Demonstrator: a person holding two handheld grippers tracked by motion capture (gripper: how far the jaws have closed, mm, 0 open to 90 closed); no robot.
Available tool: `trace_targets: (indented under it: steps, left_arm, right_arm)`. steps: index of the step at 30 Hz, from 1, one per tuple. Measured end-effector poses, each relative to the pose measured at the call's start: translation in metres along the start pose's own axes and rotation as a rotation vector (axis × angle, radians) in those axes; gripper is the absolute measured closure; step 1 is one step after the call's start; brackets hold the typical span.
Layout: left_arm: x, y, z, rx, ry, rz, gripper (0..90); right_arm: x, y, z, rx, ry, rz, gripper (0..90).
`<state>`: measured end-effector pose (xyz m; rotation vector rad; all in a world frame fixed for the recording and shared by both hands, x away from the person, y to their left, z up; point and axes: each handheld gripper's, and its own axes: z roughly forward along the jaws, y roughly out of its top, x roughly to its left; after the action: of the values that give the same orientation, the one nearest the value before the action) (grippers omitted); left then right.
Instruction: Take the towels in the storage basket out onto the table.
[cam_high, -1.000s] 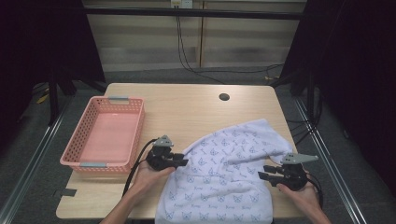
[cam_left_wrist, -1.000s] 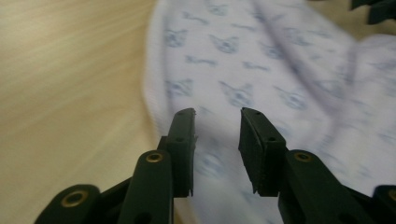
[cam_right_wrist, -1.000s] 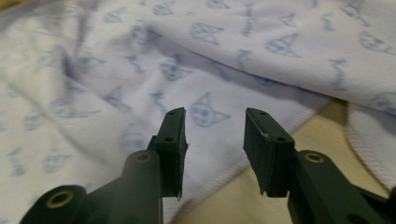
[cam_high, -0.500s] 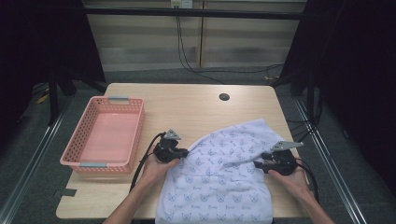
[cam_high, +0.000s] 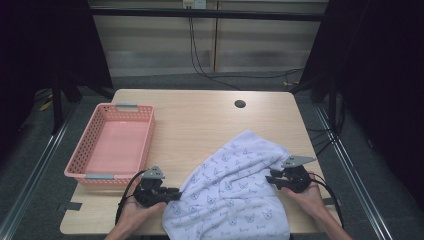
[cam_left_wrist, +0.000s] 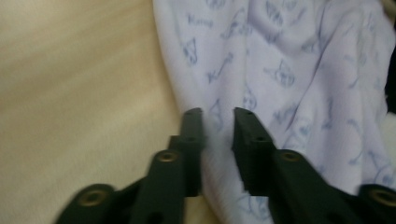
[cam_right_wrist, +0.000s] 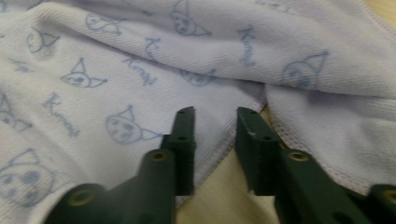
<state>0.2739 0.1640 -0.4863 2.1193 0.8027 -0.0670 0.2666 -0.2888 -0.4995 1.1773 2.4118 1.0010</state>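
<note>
The left claw has just opened a little at the towel's nine o'clock edge. The right claw, at three o'clock, has just closed partway. Neither pinches it.

The far half of the table lies bare and passable, save a small round hole near the far edge. The pink basket blocks the left side; its raised walls bar a level pass. The patterned towel covers the near right. A bare lane of wood runs between basket and towel.
</note>
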Motion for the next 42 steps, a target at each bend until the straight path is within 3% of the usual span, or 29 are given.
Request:
trace_targets:
  steps: [2, 5, 6, 7, 8, 9, 10, 11, 13, 15, 17, 18, 22, 23, 26, 28, 30, 35, 40, 42]
  left_arm:
    - [0.004, 0.012, 0.007, -0.033, 0.012, 0.006, 62.0]
    - [0.012, 0.035, 0.028, -0.065, 0.031, 0.01, 58.9]
    - [0.015, 0.042, 0.036, -0.078, 0.026, -0.006, 58.8]
    - [0.017, 0.051, 0.044, -0.092, -0.008, -0.033, 58.1]
    - [0.017, 0.058, 0.052, -0.087, 0.002, -0.021, 58.1]
    - [0.015, 0.065, 0.062, -0.055, 0.057, 0.036, 57.8]
    - [0.015, 0.068, 0.071, -0.035, 0.073, 0.063, 57.2]
    - [0.017, 0.07, 0.08, -0.01, 0.052, 0.049, 57.5]
    - [0.015, 0.072, 0.091, 0.019, 0.092, 0.057, 58.8]
    - [0.016, 0.072, 0.095, 0.036, 0.077, 0.059, 73.9]
    - [0.017, 0.073, 0.091, 0.04, 0.092, 0.065, 85.3]
    - [0.018, 0.074, 0.087, 0.029, 0.108, 0.066, 86.2]
    - [0.025, 0.074, 0.062, -0.062, 0.116, 0.004, 86.7]
    - [0.026, 0.073, 0.054, -0.08, 0.138, 0.002, 86.7]
    - [0.026, 0.063, 0.032, -0.103, 0.158, -0.022, 86.7]
    - [0.021, 0.051, 0.019, -0.105, 0.114, -0.038, 86.6]
    - [0.004, 0.038, 0.014, -0.076, 0.103, 0.015, 86.4]
    - [-0.018, 0.013, 0.008, -0.012, 0.028, 0.015, 84.4]
    - [-0.029, -0.001, -0.001, -0.01, -0.05, 0.009, 78.7]
    - [-0.029, 0.001, -0.001, -0.023, -0.02, 0.018, 69.3]
  right_arm:
    - [0.005, 0.0, -0.003, 0.012, 0.005, -0.005, 84.8]
    - [0.006, -0.002, -0.013, -0.009, 0.036, 0.021, 87.6]
    - [0.006, -0.003, -0.018, -0.024, 0.042, 0.035, 87.7]
    - [0.007, -0.005, -0.023, -0.033, 0.041, 0.042, 87.7]
    - [0.007, -0.007, -0.027, -0.04, 0.042, 0.04, 87.7]
    - [0.008, -0.009, -0.03, -0.041, 0.044, 0.044, 87.6]
    - [0.009, -0.011, -0.033, -0.046, 0.044, 0.051, 87.6]
    - [0.009, -0.014, -0.035, -0.044, 0.043, 0.055, 87.6]
    - [0.008, -0.015, -0.037, -0.045, 0.042, 0.051, 87.5]
    - [0.007, -0.015, -0.037, -0.052, 0.048, 0.054, 87.4]
    - [0.005, -0.013, -0.036, -0.05, 0.047, 0.057, 87.5]
    - [0.003, -0.012, -0.035, -0.052, 0.043, 0.056, 87.5]
    - [-0.005, -0.006, -0.039, -0.077, 0.03, 0.072, 87.8]
    - [-0.008, -0.004, -0.042, -0.086, 0.023, 0.079, 87.9]
    - [-0.014, -0.002, -0.054, -0.117, 0.003, 0.105, 88.1]
    - [-0.013, -0.005, -0.065, -0.139, 0.012, 0.112, 88.2]
    - [-0.007, -0.012, -0.073, -0.141, 0.024, 0.111, 88.2]
    - [0.011, -0.034, -0.07, -0.056, 0.028, 0.097, 87.8]
    - [0.021, -0.047, -0.078, -0.021, 0.03, 0.117, 80.8]
    - [0.02, -0.048, -0.078, -0.045, 0.029, 0.121, 72.1]
